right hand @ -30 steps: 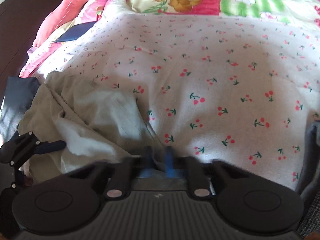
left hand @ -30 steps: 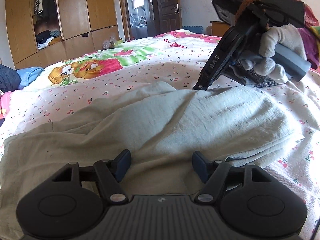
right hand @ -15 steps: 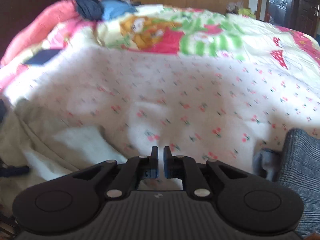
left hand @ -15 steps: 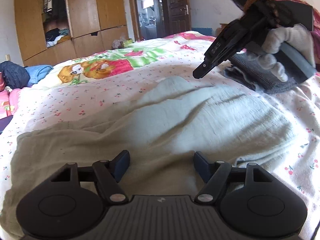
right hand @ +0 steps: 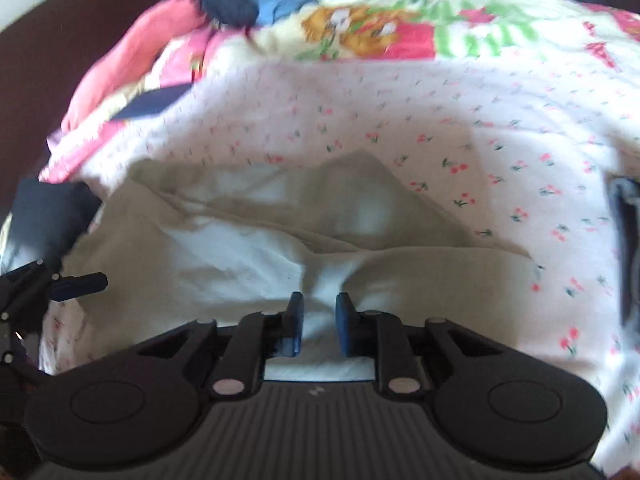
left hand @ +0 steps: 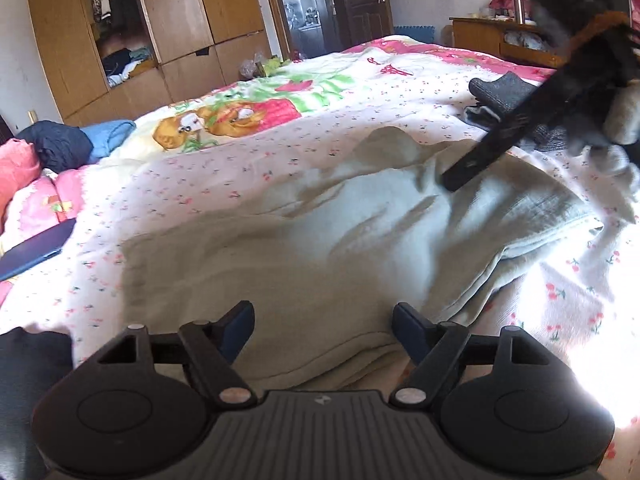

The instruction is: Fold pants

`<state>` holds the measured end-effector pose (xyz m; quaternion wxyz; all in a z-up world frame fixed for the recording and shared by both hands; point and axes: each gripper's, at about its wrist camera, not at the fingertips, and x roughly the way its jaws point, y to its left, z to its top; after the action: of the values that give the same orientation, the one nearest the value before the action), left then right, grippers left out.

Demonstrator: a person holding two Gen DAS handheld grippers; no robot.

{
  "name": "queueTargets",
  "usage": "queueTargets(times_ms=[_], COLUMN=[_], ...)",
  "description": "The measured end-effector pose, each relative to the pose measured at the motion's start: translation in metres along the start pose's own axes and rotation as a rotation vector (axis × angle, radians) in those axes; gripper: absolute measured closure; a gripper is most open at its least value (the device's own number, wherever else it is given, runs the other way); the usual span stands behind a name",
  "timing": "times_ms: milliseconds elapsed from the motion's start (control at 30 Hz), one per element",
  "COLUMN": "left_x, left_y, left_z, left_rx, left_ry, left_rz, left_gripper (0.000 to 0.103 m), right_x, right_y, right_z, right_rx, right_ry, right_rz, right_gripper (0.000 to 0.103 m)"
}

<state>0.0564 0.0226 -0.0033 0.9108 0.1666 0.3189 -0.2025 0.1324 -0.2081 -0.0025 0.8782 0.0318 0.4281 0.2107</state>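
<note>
Pale grey-beige pants lie folded and rumpled on the cherry-print bed sheet. My left gripper is open and empty, its jaws wide apart just above the near edge of the pants. My right gripper hovers over the pants with its blue pads a small gap apart and cloth showing between them; whether it grips is unclear. In the left wrist view the right gripper comes down from the right, its tip at the pants' far fold.
A folded dark grey garment lies on the bed at the far right. Pink, navy and blue clothes are piled at the far left. A dark flat item lies at the left. Wardrobes and a door stand behind.
My right gripper lifted off the pants, swung up, then came back down onto the far fold with its pads a little wider apart. My left gripper stayed open and drew back slightly.
</note>
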Motion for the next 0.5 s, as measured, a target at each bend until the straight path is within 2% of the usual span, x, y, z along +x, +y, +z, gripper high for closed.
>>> queueTargets(times_ms=[67,167,200,267,333,433,500], left_x=[-0.003,0.005,0.014,0.028,0.024,0.015,0.01], left_y=[0.01,0.021,0.024,0.028,0.03,0.022,0.018], left_z=[-0.002,-0.005,-0.007,-0.013,-0.013,-0.008,-0.007], left_rx=[-0.03,-0.065,-0.063,-0.06,-0.074,-0.01,0.005], left_ry=[-0.007,-0.01,0.021,0.08,0.067,0.038,0.023], left_rz=[0.015,0.063,0.089,0.129,0.123,0.173,0.156], left_gripper=[0.014,0.014,0.014,0.014,0.014,0.014,0.014], right_x=[-0.021,-0.042,-0.046,-0.049,-0.047,-0.042,-0.036], right_y=[-0.01,-0.048,-0.06,-0.08,-0.087,-0.091,-0.096], right_z=[-0.013,-0.033,-0.04,-0.056,-0.067,-0.072,-0.071], right_rx=[0.051,0.257,0.327,0.457,0.533,0.59,0.651], right_ry=[-0.043,-0.085,-0.085,-0.077,-0.082,-0.121,-0.148], right_rz=[-0.055,-0.138,-0.149,-0.109,-0.057,0.029,0.104], right_gripper=[0.083,0.082,0.08,0.08,0.079,0.073,0.07])
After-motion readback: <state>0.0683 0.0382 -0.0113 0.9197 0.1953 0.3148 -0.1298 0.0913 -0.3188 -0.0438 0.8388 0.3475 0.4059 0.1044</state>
